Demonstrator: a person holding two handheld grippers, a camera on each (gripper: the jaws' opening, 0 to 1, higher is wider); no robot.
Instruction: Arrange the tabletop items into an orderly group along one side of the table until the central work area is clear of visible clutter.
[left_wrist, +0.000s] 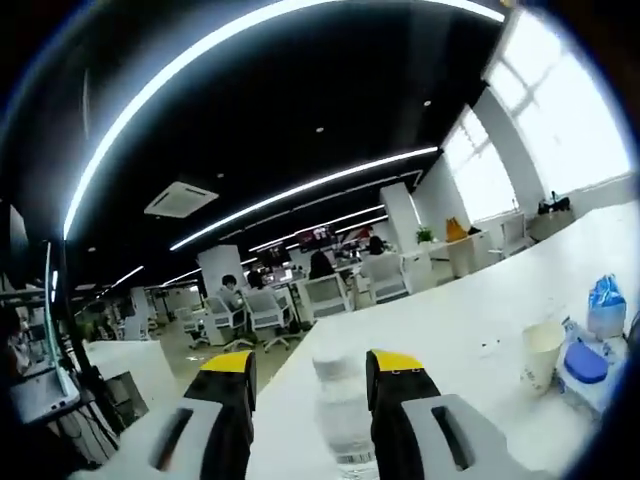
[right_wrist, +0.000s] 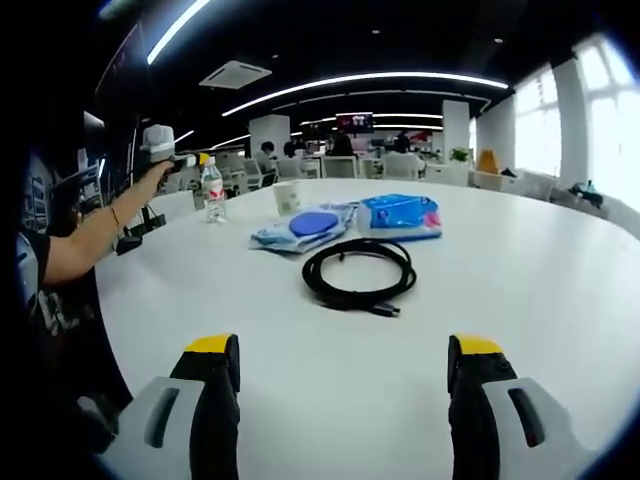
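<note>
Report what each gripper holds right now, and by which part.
The left gripper grips the clear water bottle by its upper body, just under the cap. The right gripper holds nothing; its jaws stand open over bare table.

left gripper view close behind bottle (left_wrist: 343, 410), right gripper view across table (right_wrist: 520, 270)

On the white table (right_wrist: 560, 290) I count one clear water bottle (right_wrist: 212, 190), one paper cup (right_wrist: 287, 197) and one coiled black cable (right_wrist: 358, 275). There are two blue packets: one with a round blue lid (right_wrist: 305, 228) and one flat packet of wipes (right_wrist: 400, 216). One person's arm (right_wrist: 95, 235) reaches in toward the bottle. Two grippers are in play: one (left_wrist: 310, 372) on either side of the bottle, the other (right_wrist: 340, 350) spread wide over bare tabletop. Behind, several white office chairs (left_wrist: 325, 295) and a few seated people; too small to count exactly.
</note>
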